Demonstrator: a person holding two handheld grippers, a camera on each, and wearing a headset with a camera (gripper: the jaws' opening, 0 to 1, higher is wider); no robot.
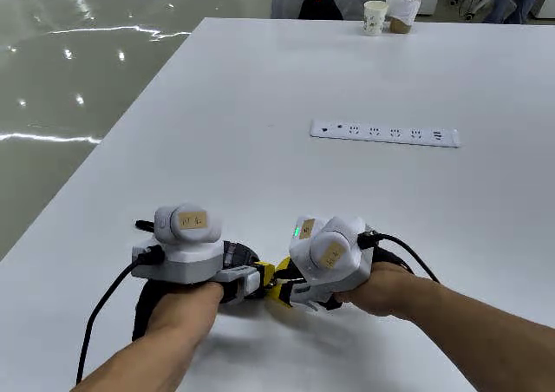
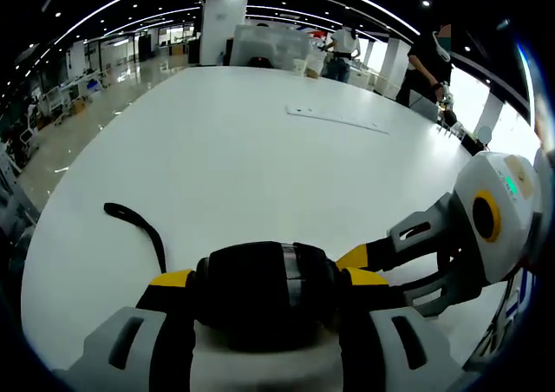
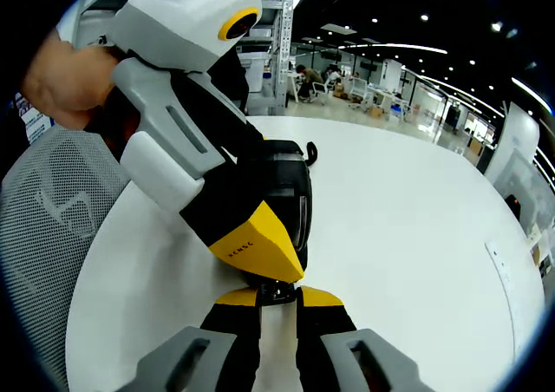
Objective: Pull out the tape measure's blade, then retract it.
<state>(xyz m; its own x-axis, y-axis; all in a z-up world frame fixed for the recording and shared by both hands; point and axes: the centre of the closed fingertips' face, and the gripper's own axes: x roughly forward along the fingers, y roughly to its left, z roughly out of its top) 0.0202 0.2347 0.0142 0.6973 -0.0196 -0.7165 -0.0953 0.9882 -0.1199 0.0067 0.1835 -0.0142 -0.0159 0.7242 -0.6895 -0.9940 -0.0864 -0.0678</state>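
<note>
You're down at the near edge of the wide white tabletop [image 1: 364,201], with the two tools nose to nose. Your left tongs [image 2: 264,275] are clamped across the black tape measure [image 3: 286,192], a yellow pad pressed on either side of its case. The case sits between your hands, but I can't tell whether it rests on the tabletop. Your right tongs [image 3: 277,303] are closed almost to touching on a small dark piece at the case's mouth. I take that to be the blade tip [image 3: 276,291], and no length of blade shows yet.

Now the dangers. That pinch is narrow, so if you pull off-line the tip could slip free and snap back. The case is rounded, so a hard tug may twist it in the left pads. On the return, if you let go early the blade will whip in, so feed it home. Mind the black strap [image 2: 139,223] lying on the tabletop to the left of the case, which could snag.

As for writing, there are small letters on the left tongs' yellow pad [image 3: 247,246], too small to read for certain. The tan stickers [image 1: 192,220] on top of the tools carry marks I can't make out.
</note>
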